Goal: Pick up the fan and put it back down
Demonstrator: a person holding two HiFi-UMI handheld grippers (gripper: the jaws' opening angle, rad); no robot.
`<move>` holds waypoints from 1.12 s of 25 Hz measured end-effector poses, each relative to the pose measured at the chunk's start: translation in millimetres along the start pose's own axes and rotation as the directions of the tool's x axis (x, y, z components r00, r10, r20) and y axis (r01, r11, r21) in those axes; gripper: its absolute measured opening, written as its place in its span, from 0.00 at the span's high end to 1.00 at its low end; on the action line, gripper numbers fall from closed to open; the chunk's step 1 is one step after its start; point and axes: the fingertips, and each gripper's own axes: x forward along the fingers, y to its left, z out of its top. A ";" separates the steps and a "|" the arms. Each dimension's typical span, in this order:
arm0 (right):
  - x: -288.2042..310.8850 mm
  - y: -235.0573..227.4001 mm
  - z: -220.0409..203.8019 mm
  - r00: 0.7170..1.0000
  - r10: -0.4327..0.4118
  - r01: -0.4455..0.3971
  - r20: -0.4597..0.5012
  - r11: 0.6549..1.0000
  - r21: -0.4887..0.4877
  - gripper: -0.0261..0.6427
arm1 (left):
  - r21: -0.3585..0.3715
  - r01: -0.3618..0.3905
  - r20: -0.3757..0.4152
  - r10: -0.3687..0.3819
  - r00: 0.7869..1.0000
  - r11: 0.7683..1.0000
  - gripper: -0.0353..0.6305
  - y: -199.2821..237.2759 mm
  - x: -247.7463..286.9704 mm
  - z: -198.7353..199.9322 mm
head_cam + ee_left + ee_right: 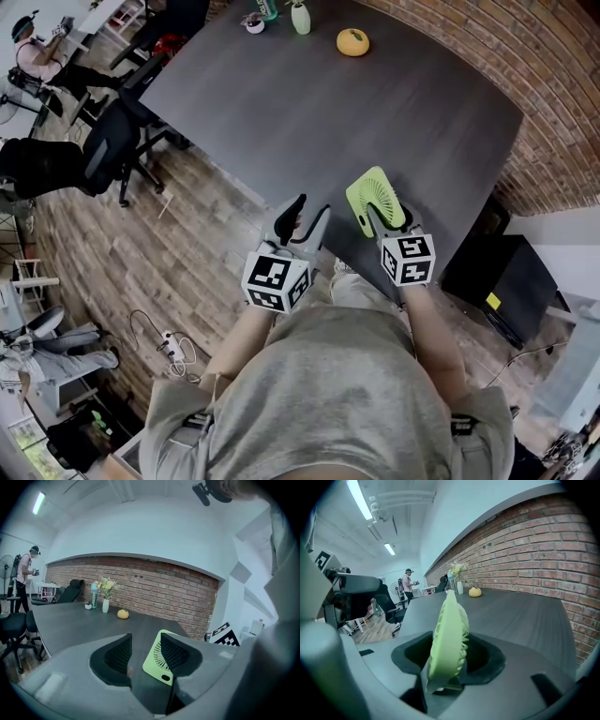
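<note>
A light green small fan (375, 195) stands upright on the dark table (309, 103), close to its near edge. My right gripper (382, 220) reaches around the fan's lower part. In the right gripper view the fan (450, 630) stands edge-on between the two black pads, which lie close to both faces without clearly pressing. My left gripper (307, 214) hovers open and empty at the table edge to the left of the fan. Past its right jaw in the left gripper view I see the fan (152, 660) grille and a dark button.
At the table's far end sit a yellow round object (352, 41), a pale vase (300, 17) and a bottle. Office chairs (112, 145) stand left of the table. A brick wall (553, 112) runs along the right, with a black box (502, 277) on the floor below.
</note>
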 end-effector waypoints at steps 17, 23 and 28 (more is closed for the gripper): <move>-34.5 16.2 38.4 0.998 -0.011 0.018 0.055 0.991 -0.133 0.67 | -0.014 -0.046 0.065 0.047 0.997 0.999 0.67 4.3 -24.7 16.1; -43.3 19.2 57.9 0.997 -0.003 0.017 0.080 0.986 -0.169 0.67 | -0.027 -0.067 0.083 0.069 0.994 0.997 0.67 8.9 -27.1 21.4; -41.0 22.0 69.3 0.995 0.020 -0.003 0.094 0.986 -0.169 0.67 | -0.029 -0.080 0.085 0.082 0.993 0.996 0.67 12.1 -23.9 25.2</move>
